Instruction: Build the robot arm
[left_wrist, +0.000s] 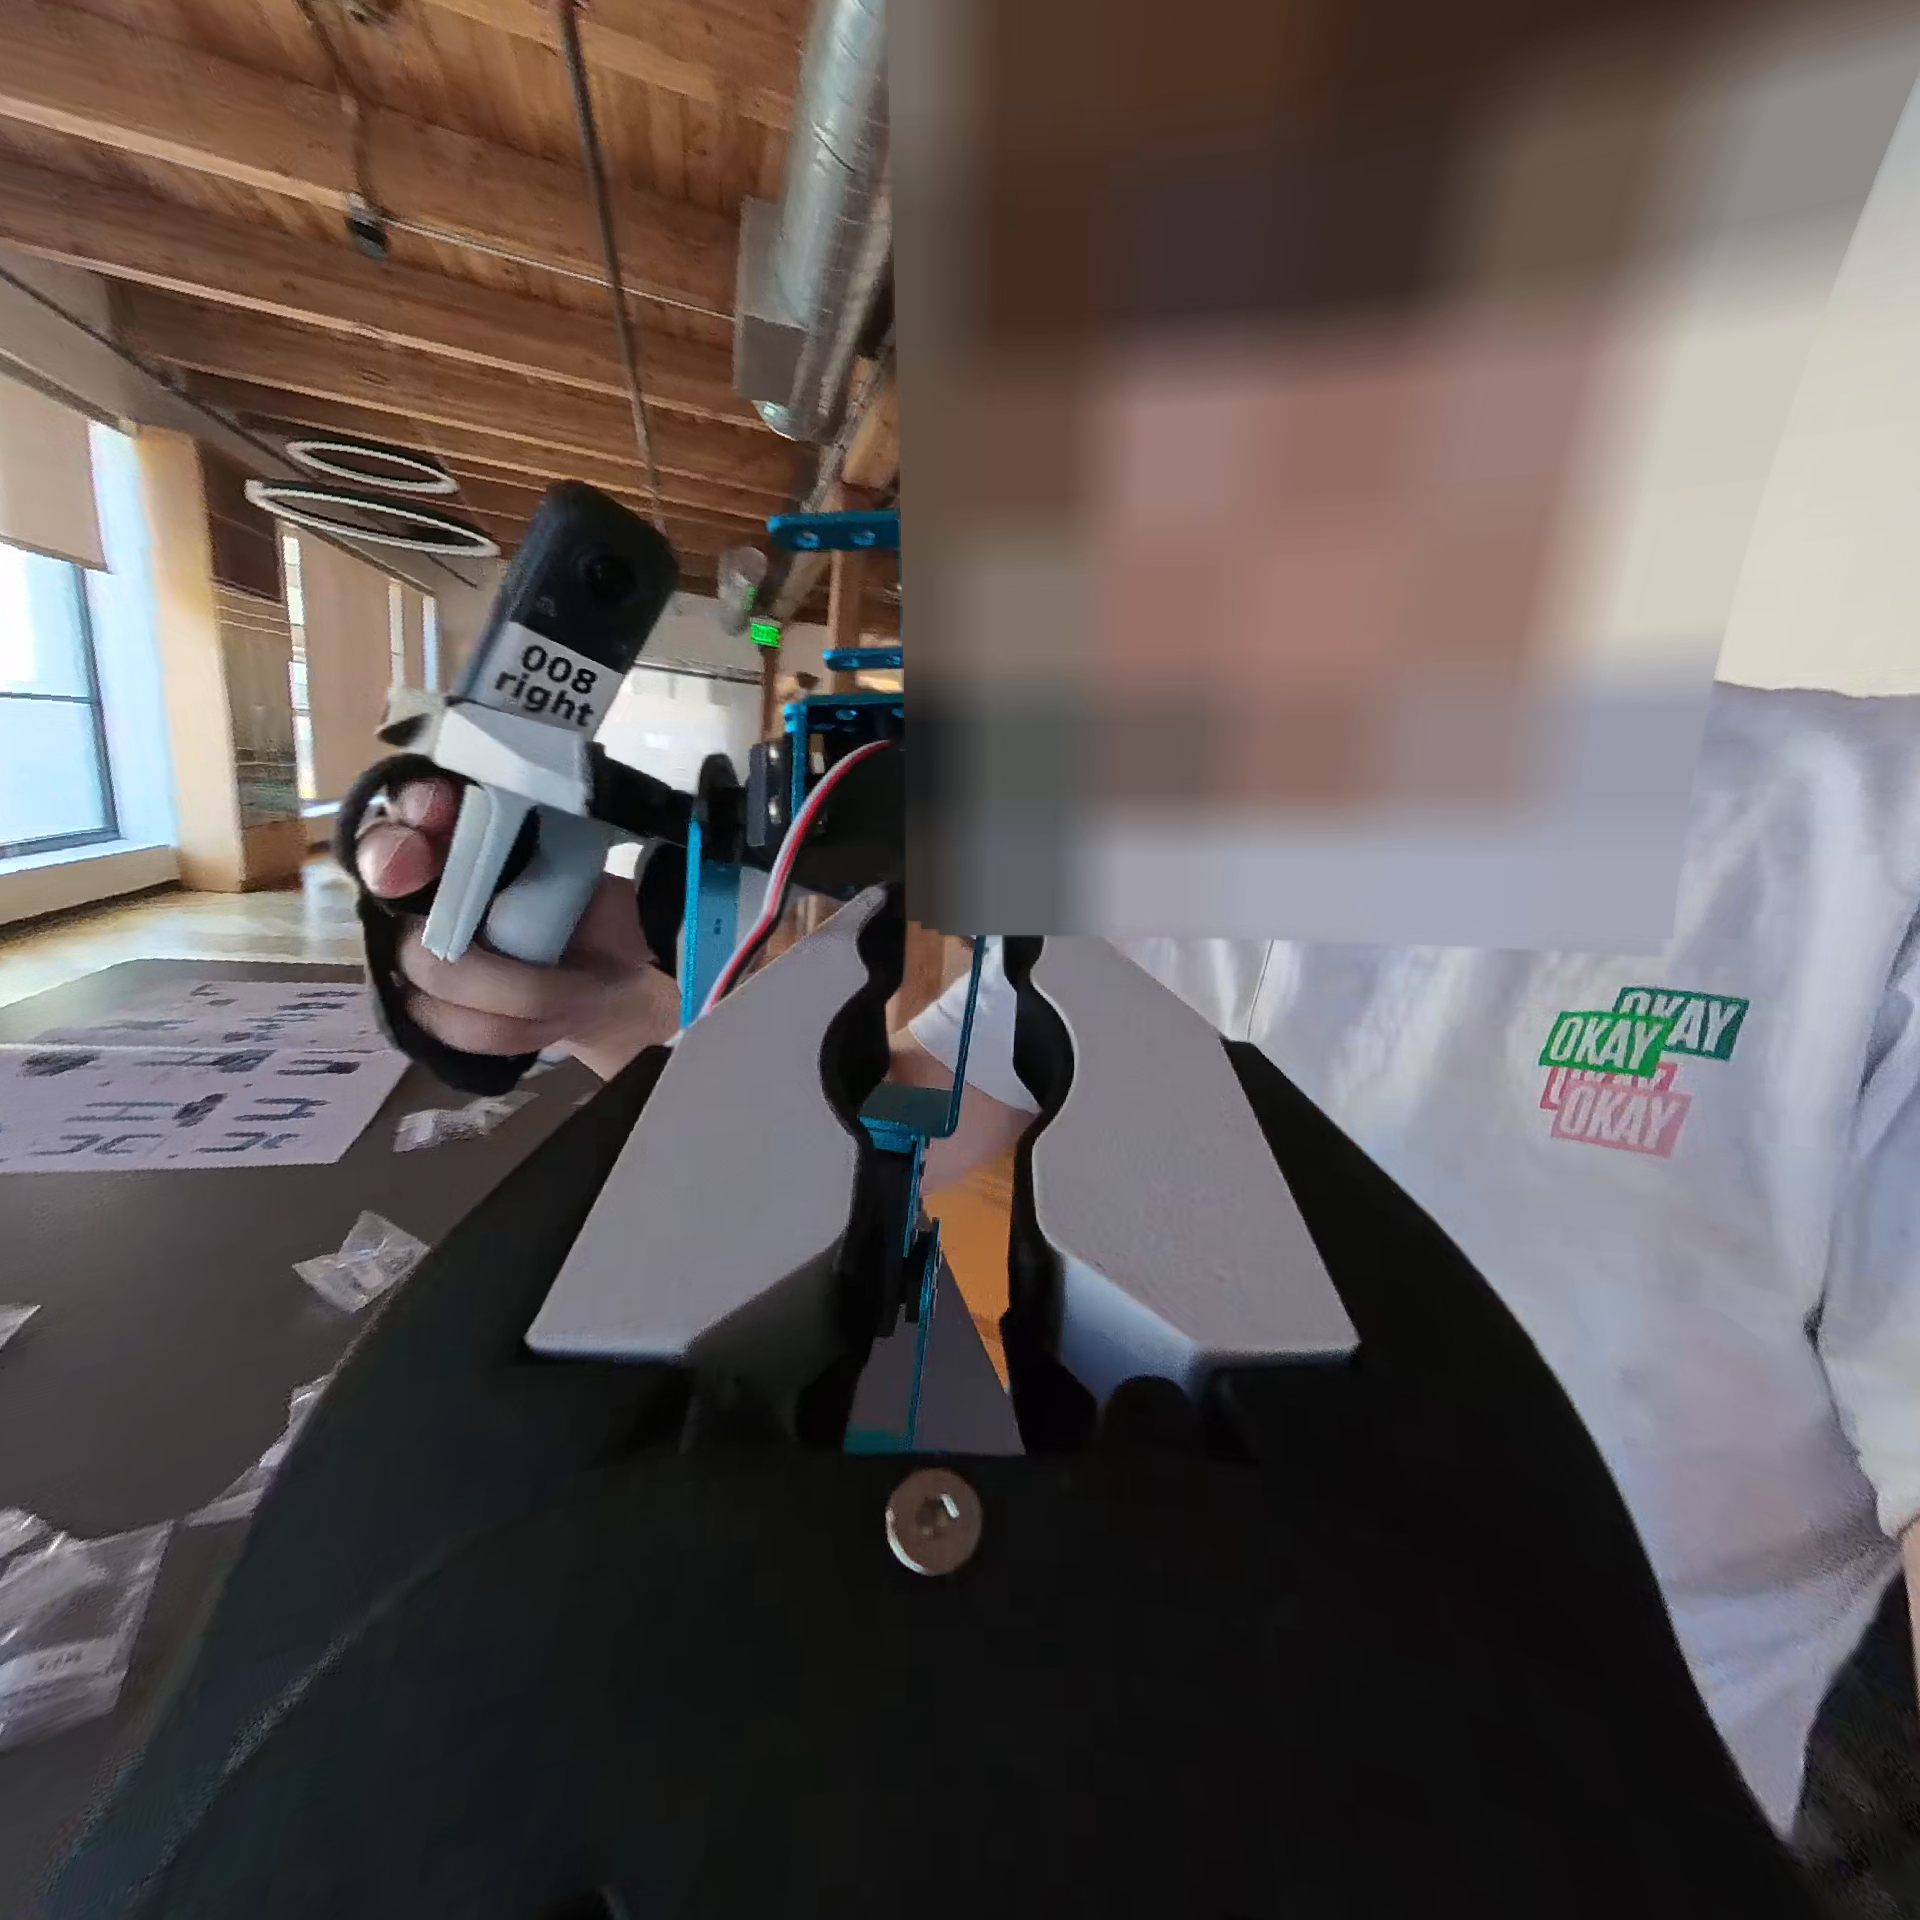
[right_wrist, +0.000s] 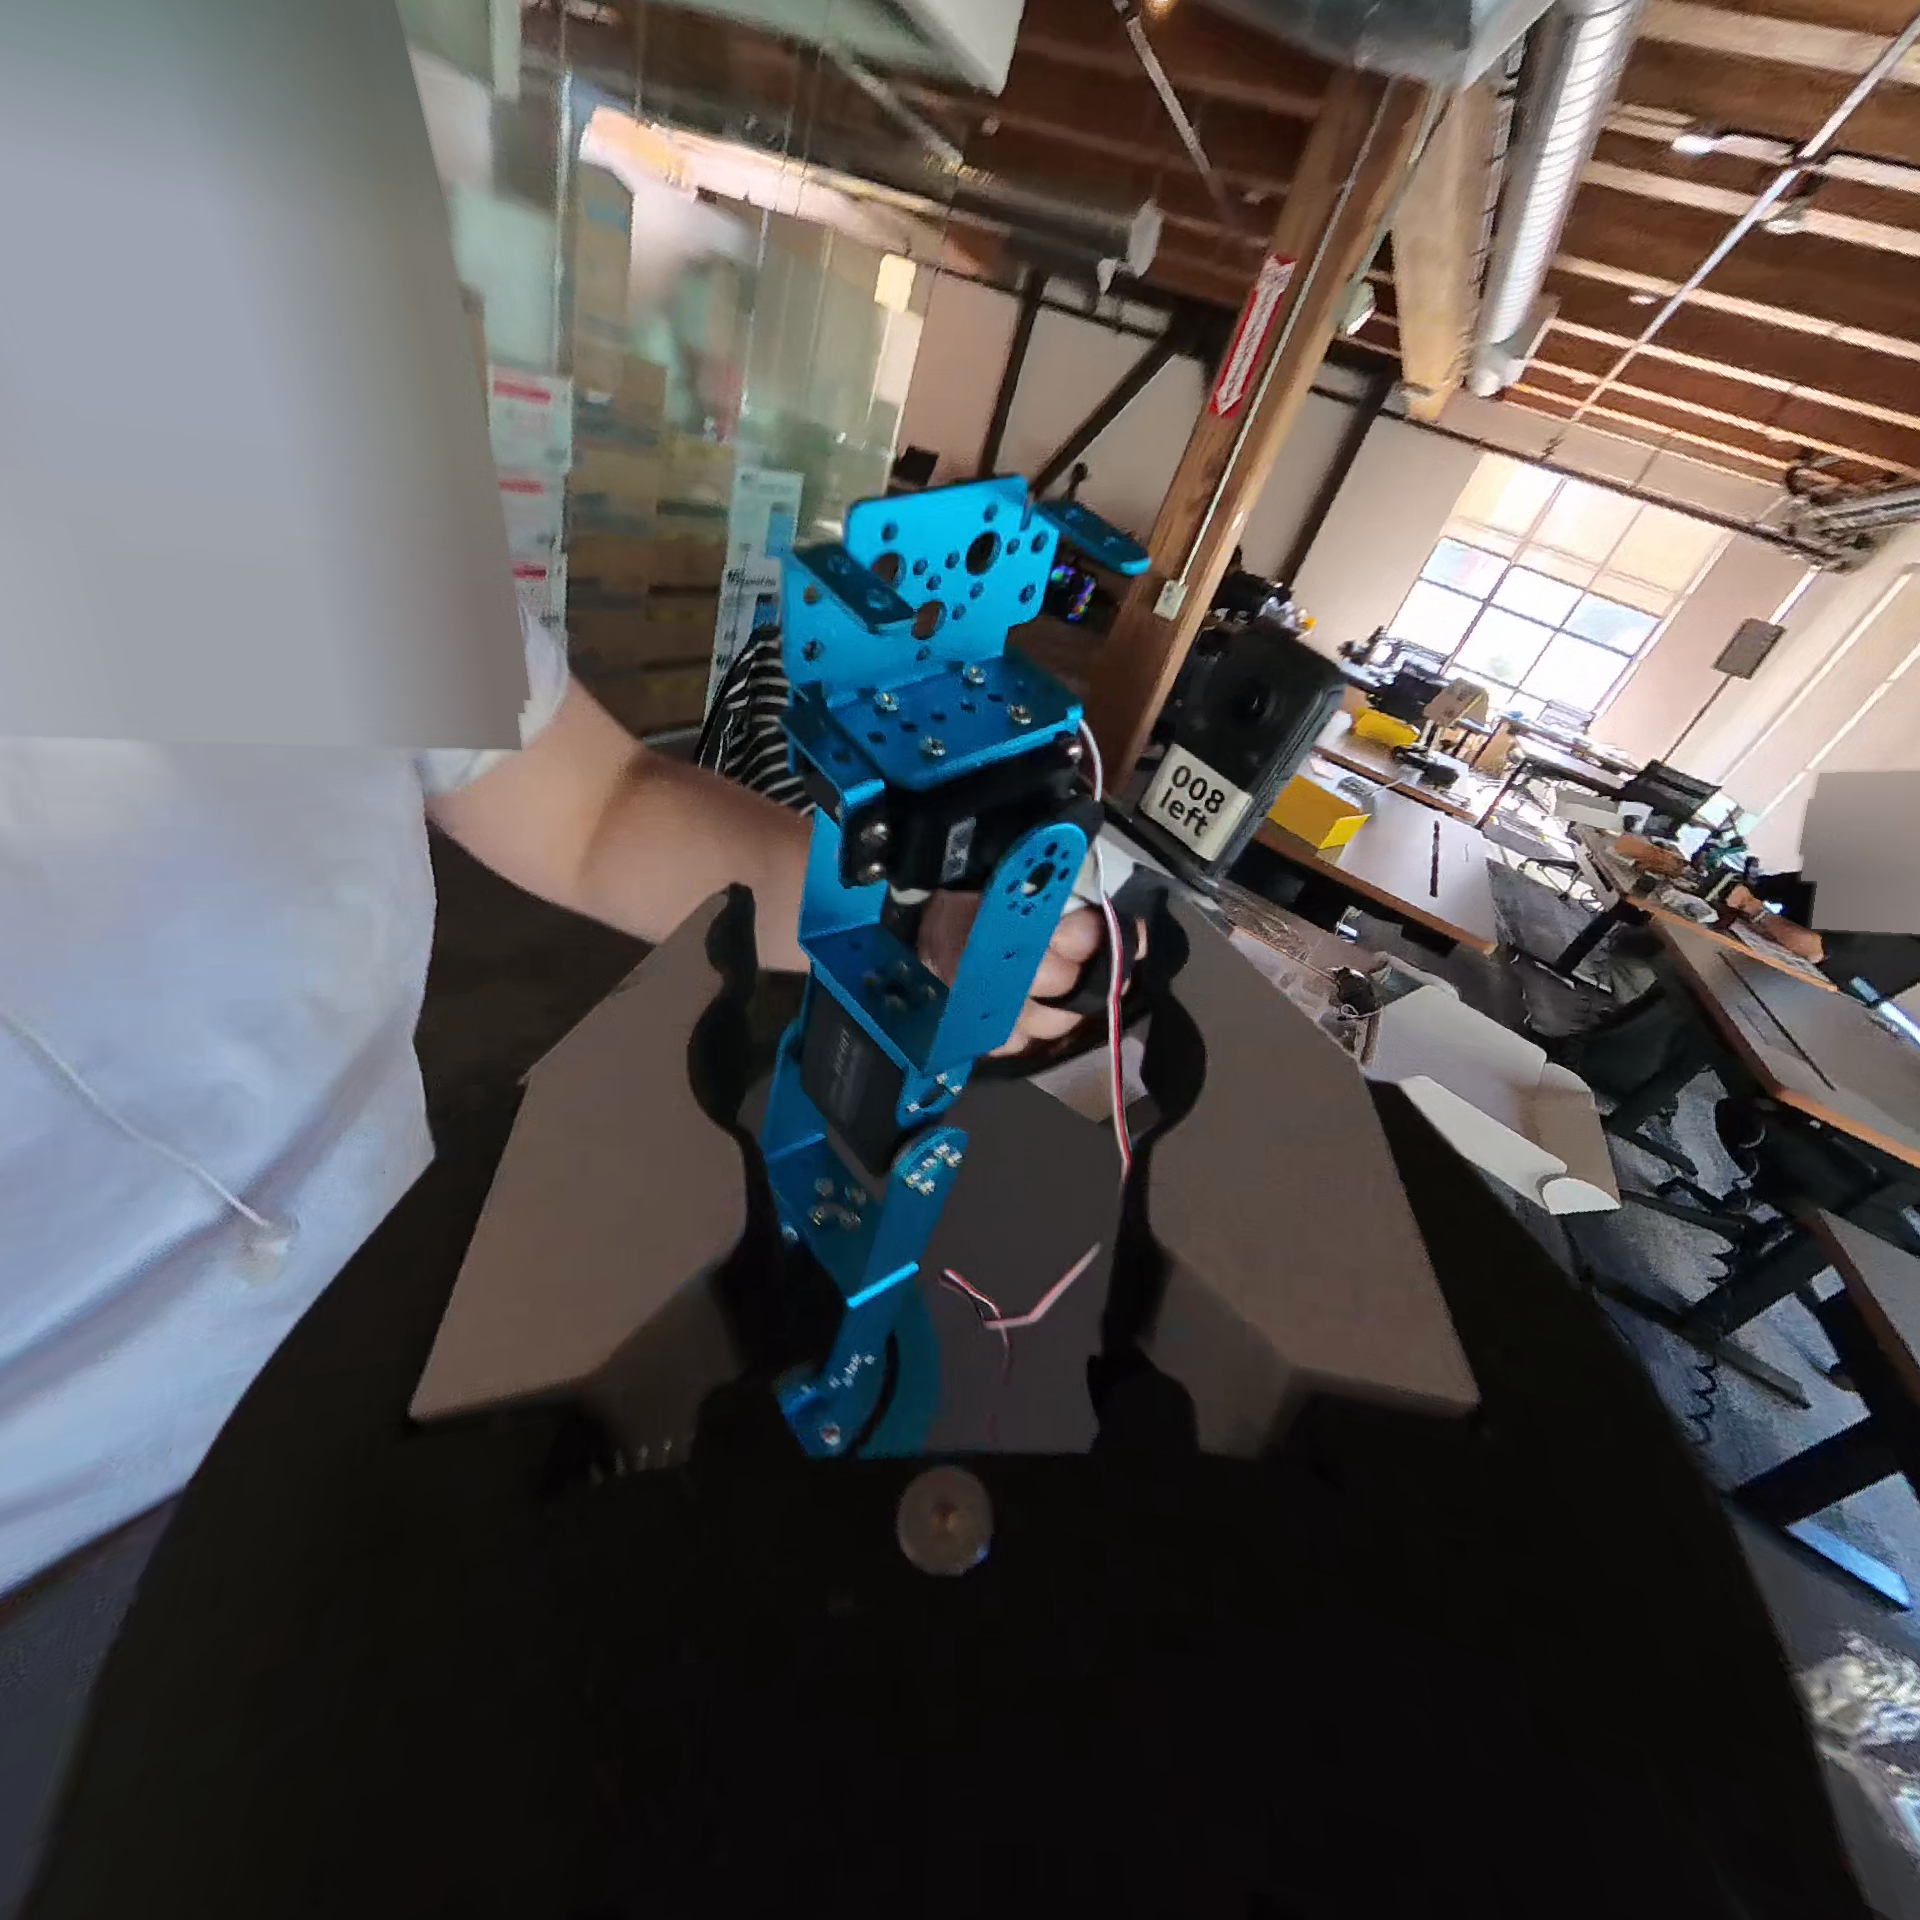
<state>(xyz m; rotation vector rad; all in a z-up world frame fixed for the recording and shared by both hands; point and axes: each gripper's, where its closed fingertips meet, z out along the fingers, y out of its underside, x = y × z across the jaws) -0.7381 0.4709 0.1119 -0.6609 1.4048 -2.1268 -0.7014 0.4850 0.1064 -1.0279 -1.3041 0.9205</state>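
A blue metal robot-arm assembly (right_wrist: 914, 727) with black servos and a red-white wire is held up in the air between both grippers. My left gripper (left_wrist: 940, 935) is shut on a thin blue bracket plate (left_wrist: 920, 1132) of the assembly, seen edge-on between its fingers. My right gripper (right_wrist: 951, 914) has its jaws partly apart around the assembly's lower part; the blue brackets lie against the left finger, and a gap shows to the right finger (right_wrist: 1247, 1143). The right gripper (left_wrist: 540, 748) also shows in the left wrist view, the left gripper (right_wrist: 1205, 790) in the right wrist view.
A person in a white hoodie (left_wrist: 1558, 1247) stands close behind the grippers. A dark table (left_wrist: 156, 1299) holds printed sheets (left_wrist: 187, 1081) and several small clear bags of parts (left_wrist: 358, 1262). An open white box (right_wrist: 1475, 1091) lies on the table. Desks (right_wrist: 1403, 862) stand farther off. The gap from one gripper's tips to the other's is roughly 5 cm.
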